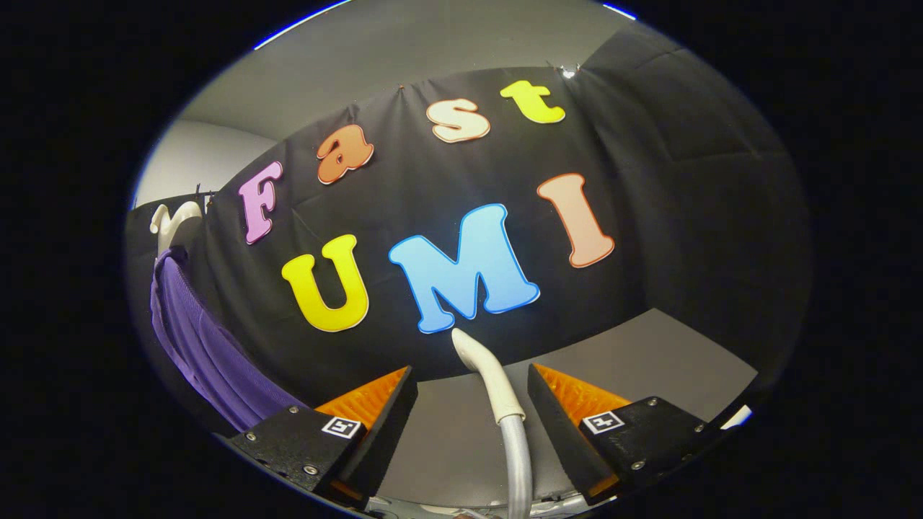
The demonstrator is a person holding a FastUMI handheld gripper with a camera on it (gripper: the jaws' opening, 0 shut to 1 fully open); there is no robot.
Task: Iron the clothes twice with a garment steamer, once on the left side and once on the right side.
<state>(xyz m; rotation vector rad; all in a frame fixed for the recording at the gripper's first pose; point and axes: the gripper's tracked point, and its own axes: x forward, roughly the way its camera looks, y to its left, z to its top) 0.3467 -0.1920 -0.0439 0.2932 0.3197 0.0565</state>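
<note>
Gripper (472,393) fingers spread apart, clamped on nothing, astride the steamer's pale ribbed hose.

The white and grey hose with curved nozzle (497,393) rises between them untouched; a careless close could pinch or miss it, and the purple knitted garment (198,339) on its white hanger (171,220) hangs far left over the grey tabletop (649,353).

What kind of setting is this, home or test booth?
Most likely a staged recording booth, not a home. Black cloth wall hangs behind a bare grey tabletop. A purple garment hangs on a white hanger, and a steamer hose rises between the open gripper fingers.
</note>
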